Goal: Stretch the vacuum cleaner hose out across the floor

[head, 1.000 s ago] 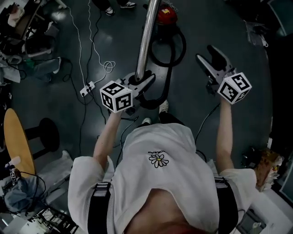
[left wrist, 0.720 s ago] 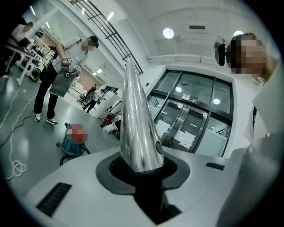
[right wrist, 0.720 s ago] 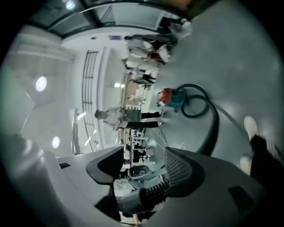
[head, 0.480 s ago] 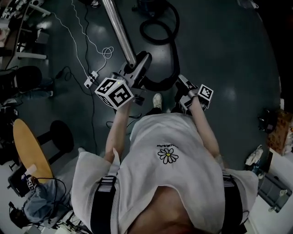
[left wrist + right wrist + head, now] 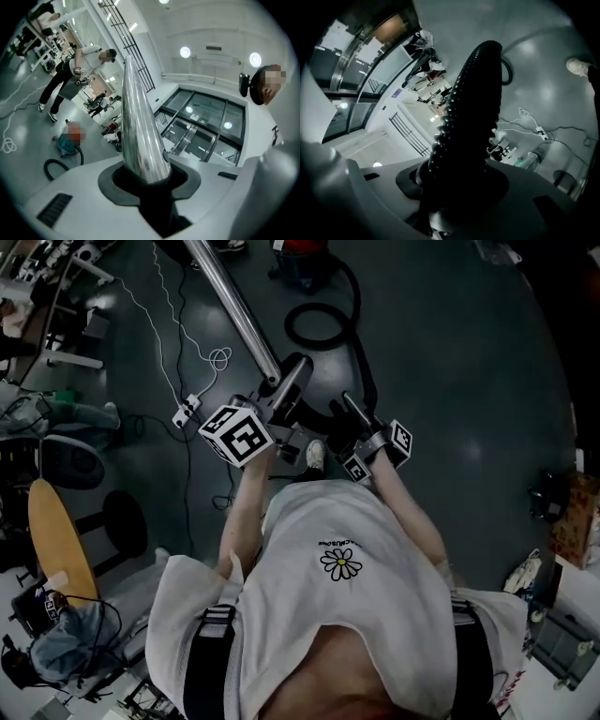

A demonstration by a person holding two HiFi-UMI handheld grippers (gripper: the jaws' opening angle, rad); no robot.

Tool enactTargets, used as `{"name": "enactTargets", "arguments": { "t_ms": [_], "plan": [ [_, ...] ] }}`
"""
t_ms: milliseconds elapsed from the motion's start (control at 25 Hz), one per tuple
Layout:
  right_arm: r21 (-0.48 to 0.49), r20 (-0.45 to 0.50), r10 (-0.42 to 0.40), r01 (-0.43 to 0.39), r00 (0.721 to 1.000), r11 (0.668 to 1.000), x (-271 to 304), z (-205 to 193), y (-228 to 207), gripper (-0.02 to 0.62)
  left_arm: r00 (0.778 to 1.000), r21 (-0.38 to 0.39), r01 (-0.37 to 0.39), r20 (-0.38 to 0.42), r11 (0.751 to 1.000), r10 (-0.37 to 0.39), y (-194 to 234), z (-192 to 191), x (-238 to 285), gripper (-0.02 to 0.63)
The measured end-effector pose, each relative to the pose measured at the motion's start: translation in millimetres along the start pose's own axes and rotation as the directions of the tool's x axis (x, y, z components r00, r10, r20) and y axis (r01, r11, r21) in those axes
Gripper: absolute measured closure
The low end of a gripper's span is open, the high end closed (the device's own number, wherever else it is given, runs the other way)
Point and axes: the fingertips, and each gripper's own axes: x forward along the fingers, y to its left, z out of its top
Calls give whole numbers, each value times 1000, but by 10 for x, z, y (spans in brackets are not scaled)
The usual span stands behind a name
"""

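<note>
My left gripper is shut on the chrome wand tube, which slants up and to the left; the tube sits clamped in the jaw notch of the left gripper. The black ribbed hose runs from the wand past a loop to the red vacuum body at the top. My right gripper has just been closing and its jaws now hold the hose, which fills the notch of the right gripper.
A power strip with a white cable lies left of the wand. A wooden-seat stool and a black round stool stand at the left, with cluttered benches behind. A shoe is under the grippers. A person stands beyond.
My right gripper swung in from the right, came down beside the left one and closed on the hose. The left gripper and the wand shifted, and the wand now slants more to the left.
</note>
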Motion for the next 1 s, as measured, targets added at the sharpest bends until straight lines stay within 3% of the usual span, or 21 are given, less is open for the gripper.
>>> {"name": "enactTargets", "arguments": {
  "t_ms": [80,160,240,320,520,720,840,920,1000],
  "plan": [
    [-79,49,13,-9,999,997,-77,99,168,391,993,73,-45,-102,996,52,-19,-136,12,501],
    [-185,113,69,-47,991,982,-168,302,459,399,971,155,-89,-206,984,121,-31,-333,40,479],
    [-326,121,116,-71,986,943,-178,495,815,402,945,221,-108,-280,969,169,-26,-500,91,440],
    [-459,66,127,-83,990,885,-93,523,1121,402,937,220,-116,-299,969,180,3,-569,92,418],
    [-650,-30,91,-89,995,755,191,369,1578,402,943,73,-157,-285,985,171,148,-563,35,393],
    [-775,-127,57,-135,990,617,464,203,1998,402,941,-93,-163,-313,982,126,167,-588,81,373],
    [-804,-169,60,-173,984,569,559,117,2224,400,942,-217,-132,-332,967,54,99,-655,86,371],
    [-810,-197,47,-189,979,556,625,78,2336,400,925,-282,-68,-377,957,-45,-3,-746,75,371],
    [-828,-244,-1,-207,970,521,695,-29,2392,400,882,-261,-14,-459,965,-111,-89,-925,-11,370]
  ]
}}
